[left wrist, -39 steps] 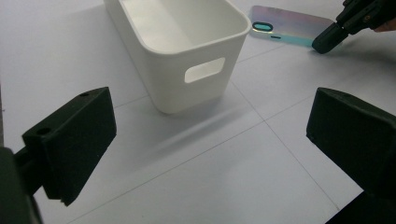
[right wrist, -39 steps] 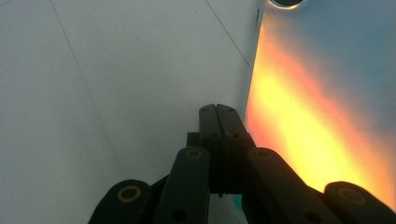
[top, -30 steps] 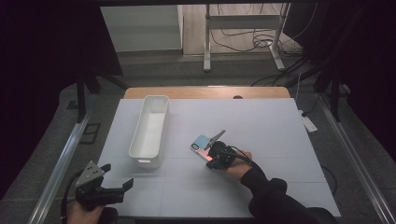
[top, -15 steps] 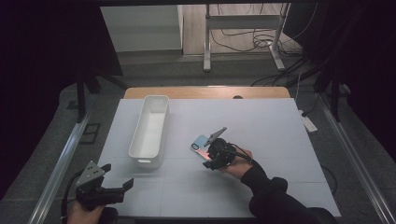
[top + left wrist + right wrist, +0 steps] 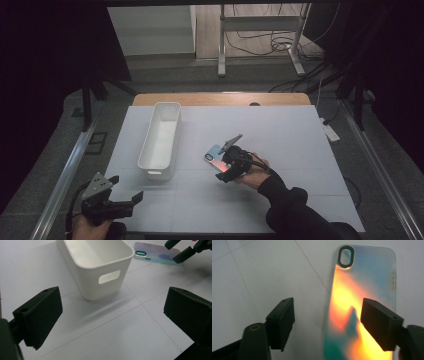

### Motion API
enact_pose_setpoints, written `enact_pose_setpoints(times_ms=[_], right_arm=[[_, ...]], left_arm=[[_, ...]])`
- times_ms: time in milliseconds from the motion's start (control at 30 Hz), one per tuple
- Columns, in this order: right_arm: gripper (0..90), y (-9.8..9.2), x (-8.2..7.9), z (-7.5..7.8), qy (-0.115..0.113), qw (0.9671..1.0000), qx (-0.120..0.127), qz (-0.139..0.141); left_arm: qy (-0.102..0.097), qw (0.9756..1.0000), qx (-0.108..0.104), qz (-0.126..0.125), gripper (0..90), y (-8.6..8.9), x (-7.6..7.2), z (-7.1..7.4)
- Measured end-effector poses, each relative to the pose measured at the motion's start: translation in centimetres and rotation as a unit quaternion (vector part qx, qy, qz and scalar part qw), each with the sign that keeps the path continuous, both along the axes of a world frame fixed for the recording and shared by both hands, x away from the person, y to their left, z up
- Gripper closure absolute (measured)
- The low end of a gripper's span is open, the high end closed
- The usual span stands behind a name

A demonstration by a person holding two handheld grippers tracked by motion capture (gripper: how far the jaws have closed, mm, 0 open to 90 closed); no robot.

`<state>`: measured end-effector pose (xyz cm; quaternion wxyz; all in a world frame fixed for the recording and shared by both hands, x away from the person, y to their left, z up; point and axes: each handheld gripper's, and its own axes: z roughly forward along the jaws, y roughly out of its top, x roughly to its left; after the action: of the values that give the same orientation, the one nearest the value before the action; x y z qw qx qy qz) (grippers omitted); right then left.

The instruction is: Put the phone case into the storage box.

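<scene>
White table top (image 5: 300, 145) carried a white bin (image 5: 161, 140) as landmark. Right of the bin, an iridescent phone case (image 5: 362, 302) lay flat on the surface. Right gripper (image 5: 328, 323) hovered over the case, jaws just opening, pads clear of it, nothing gripped. Near the bin's closest end, left gripper (image 5: 112, 322) stood wide open, empty

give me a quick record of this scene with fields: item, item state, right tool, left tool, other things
item: phone case
item state: flat on the white table, camera hole away from the right tool
right tool: just above the case, jaws have just been opening, not pressing on it
left tool: open, nothing between its jaws, near the table's front corner
other things: white bin left of the case
</scene>
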<state>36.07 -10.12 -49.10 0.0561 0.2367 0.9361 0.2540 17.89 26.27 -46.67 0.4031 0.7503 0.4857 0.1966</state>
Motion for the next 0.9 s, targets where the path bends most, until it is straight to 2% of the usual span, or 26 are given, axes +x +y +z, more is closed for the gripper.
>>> enact_pose_setpoints(times_ms=[33, 200, 467, 633, 900], right_arm=[[25.3, 0.0, 0.0, 0.0, 0.0, 1.0, 0.0, 0.0], [12.1, -0.3, 0.7, -0.2, -0.007, 0.9998, -0.007, -0.016], [0.0, -1.1, 1.6, -0.2, -0.01, 0.9989, -0.013, -0.044], [0.0, -1.6, 2.1, -0.3, -0.006, 0.9985, -0.009, -0.054], [0.0, -1.2, 2.3, -1.0, 0.002, 0.9984, -0.023, -0.052]], left_arm=[[0.0, 1.0, 0.0, 0.0, 2.4, 0.0, 0.0, 0.0], [0.001, 1.0, -0.001, 0.0, 2.4, 0.0, 0.0, 0.0], [0.001, 1.0, 0.0, 0.0, 2.5, 0.0, 0.0, 0.0], [0.002, 1.0, 0.0, -0.001, 2.5, 0.0, 0.0, 0.0], [0.002, 1.0, 0.002, -0.001, 2.5, 0.0, 0.0, 0.0]])
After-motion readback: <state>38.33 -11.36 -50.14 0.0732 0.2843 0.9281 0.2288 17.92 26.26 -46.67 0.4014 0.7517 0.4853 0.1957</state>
